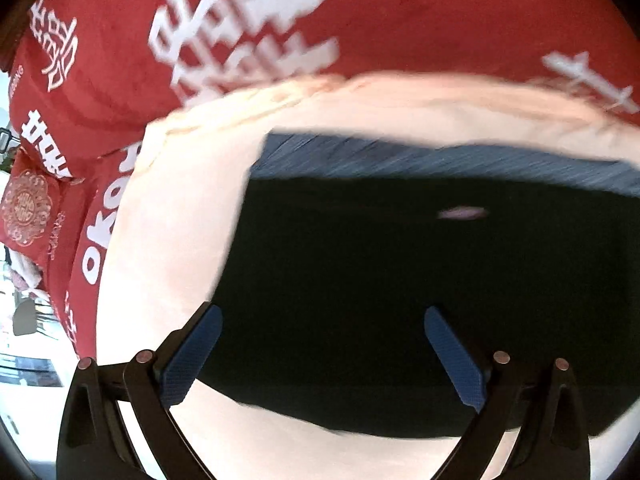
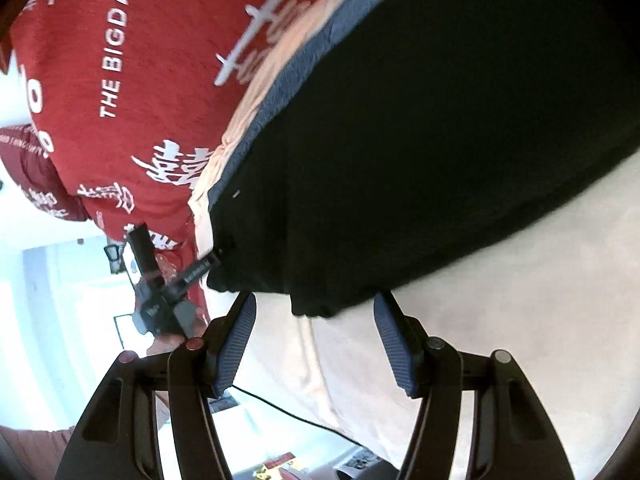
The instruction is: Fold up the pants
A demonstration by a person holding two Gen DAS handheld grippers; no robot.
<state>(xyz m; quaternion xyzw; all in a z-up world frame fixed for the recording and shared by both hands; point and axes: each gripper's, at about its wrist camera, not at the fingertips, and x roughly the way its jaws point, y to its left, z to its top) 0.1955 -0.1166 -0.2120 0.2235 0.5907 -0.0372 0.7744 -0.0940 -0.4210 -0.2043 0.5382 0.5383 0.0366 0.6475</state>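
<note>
Two grippers, left gripper [image 1: 323, 344] and right gripper [image 2: 314, 342], both spread wide, empty; one black pants [image 1: 420, 280] on cream sheet [image 1: 168, 232].

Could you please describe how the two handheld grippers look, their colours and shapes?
The left gripper and the right gripper look alike: black, angular linkage arms with small round pins, coppery or grey, at the joints. Each carries two flat, blue, ribbed finger pads. In the right wrist view, the left gripper's black body bears small white lettering, too blurred to read.
</note>
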